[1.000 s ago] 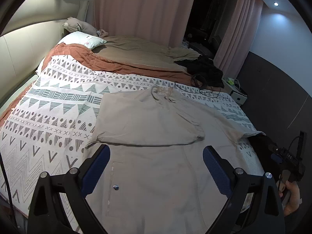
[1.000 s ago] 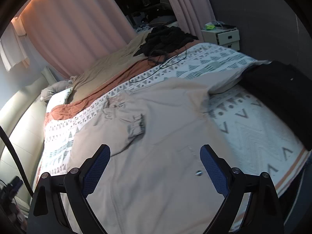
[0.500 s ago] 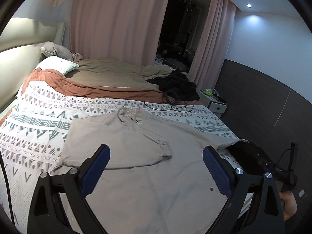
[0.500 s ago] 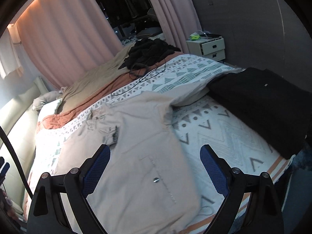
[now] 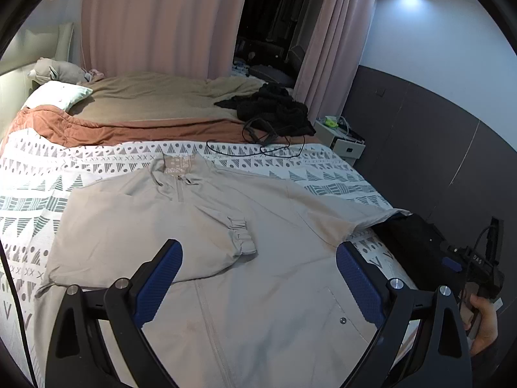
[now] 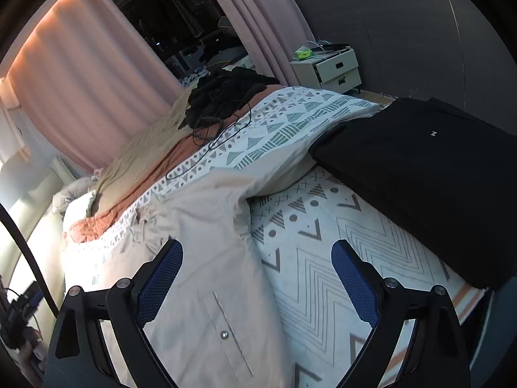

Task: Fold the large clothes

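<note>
A large beige jacket [image 5: 265,278] lies front-up on the patterned bedspread [image 5: 38,181], collar toward the far side. Its left sleeve is folded across the chest, cuff [image 5: 240,236] near the middle. The other sleeve [image 5: 365,215] stretches right toward a black garment. My left gripper [image 5: 258,278] hovers open above the jacket's lower chest, holding nothing. In the right wrist view the jacket [image 6: 206,258] fills the left half and its outstretched sleeve [image 6: 281,174] runs up to the right. My right gripper [image 6: 257,278] is open over the jacket's side edge, empty.
A folded black garment [image 6: 420,168] lies at the bed's right corner. A black clothes pile with cables [image 5: 274,110] sits farther back, beside a white nightstand [image 6: 332,68]. A pillow [image 5: 55,95], brown blankets and pink curtains lie beyond. A hand holding the other gripper's handle [image 5: 481,317] shows at right.
Both cameras swung: the left view dropped lower and closer over the jacket's chest, the right view moved right toward the outstretched sleeve and the black garment. The jacket itself has not moved.
</note>
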`<state>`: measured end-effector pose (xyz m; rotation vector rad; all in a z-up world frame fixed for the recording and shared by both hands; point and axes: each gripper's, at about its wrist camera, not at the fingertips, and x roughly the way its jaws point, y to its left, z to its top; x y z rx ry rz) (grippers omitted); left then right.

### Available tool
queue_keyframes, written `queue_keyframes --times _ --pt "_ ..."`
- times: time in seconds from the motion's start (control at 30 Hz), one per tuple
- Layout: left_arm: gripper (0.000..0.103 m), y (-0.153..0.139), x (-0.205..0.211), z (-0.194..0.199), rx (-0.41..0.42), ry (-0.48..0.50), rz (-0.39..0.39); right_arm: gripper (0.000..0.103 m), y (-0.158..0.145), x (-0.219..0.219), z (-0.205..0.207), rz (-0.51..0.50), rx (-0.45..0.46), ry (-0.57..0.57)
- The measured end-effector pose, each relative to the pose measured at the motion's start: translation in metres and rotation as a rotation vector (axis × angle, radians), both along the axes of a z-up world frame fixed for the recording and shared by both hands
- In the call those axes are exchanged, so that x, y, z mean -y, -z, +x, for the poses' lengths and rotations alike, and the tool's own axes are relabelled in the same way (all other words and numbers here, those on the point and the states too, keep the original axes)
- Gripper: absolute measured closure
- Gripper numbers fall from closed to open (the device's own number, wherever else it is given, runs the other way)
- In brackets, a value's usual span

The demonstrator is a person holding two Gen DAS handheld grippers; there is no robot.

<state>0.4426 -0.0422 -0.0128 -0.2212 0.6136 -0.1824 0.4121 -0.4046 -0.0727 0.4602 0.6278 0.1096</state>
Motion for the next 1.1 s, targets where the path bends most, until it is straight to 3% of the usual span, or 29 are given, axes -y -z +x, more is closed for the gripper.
queue_keyframes --times 0.33,0.53,0.73,0.93,1.1 --pt "0.005 0.042 0.015 0.069 -0.107 -0.041 -0.016 0.010 0.015 0.014 0.101 0.076 -0.006 -0.005" --pt "0.005 0.073 0.011 0.099 -0.154 -0.080 -0.028 0.011 0.040 0.019 0.159 0.121 -0.038 0.007" --pt "0.006 0.107 0.006 0.118 -0.200 -0.101 -0.033 0.033 0.069 0.025 0.212 0.139 -0.092 0.035" --pt "0.006 0.134 -0.006 0.125 -0.223 -0.135 -0.052 0.034 0.091 0.027 0.246 0.143 -0.144 0.119" --pt "0.006 0.154 -0.023 0.126 -0.266 -0.165 -0.105 0.035 0.104 0.020 0.269 0.134 -0.128 0.147"
